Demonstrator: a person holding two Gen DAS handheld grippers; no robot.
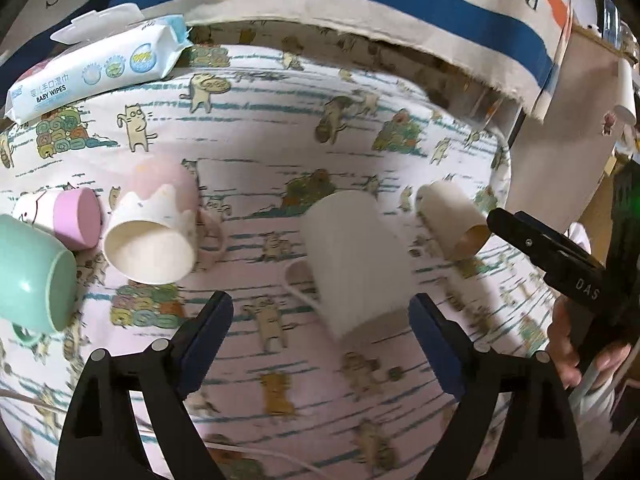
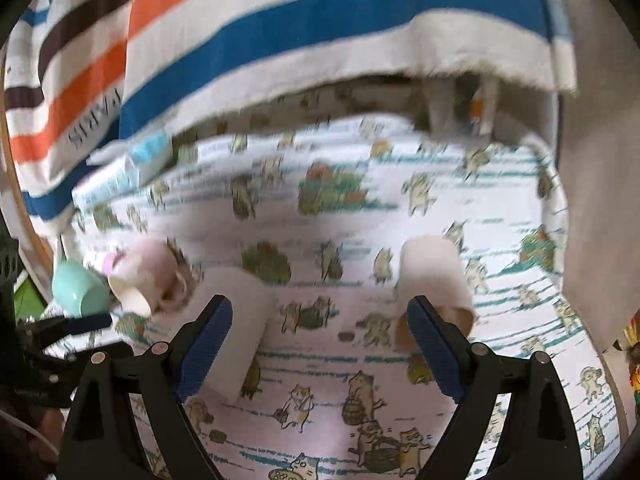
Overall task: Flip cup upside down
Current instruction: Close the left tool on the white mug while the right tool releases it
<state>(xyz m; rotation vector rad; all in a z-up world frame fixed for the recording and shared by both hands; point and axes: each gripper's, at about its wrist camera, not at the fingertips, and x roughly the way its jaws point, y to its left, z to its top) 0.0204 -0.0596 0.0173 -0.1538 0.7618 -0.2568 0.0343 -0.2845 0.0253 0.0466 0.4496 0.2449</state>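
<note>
Several cups lie on their sides on a cat-print cloth (image 1: 256, 128). In the left wrist view a white mug (image 1: 356, 256) with a handle lies just ahead of my open, empty left gripper (image 1: 320, 328), nearer its right finger. A cream cup (image 1: 452, 220) lies to the right, next to the right gripper's black fingers (image 1: 532, 240). A pink-and-white mug (image 1: 156, 228), a mint mug (image 1: 32, 276) and a small pink-based cup (image 1: 68, 216) lie at the left. In the blurred right wrist view my right gripper (image 2: 320, 336) is open and empty between the white mug (image 2: 236, 320) and the cream cup (image 2: 436, 276).
A pack of baby wipes (image 1: 100, 68) lies at the back left. A striped PARIS cloth (image 1: 360, 8) hangs over the back edge. A person's hand (image 1: 576, 344) holds the right gripper at the right edge. A thin white cable (image 1: 264, 454) runs along the near edge.
</note>
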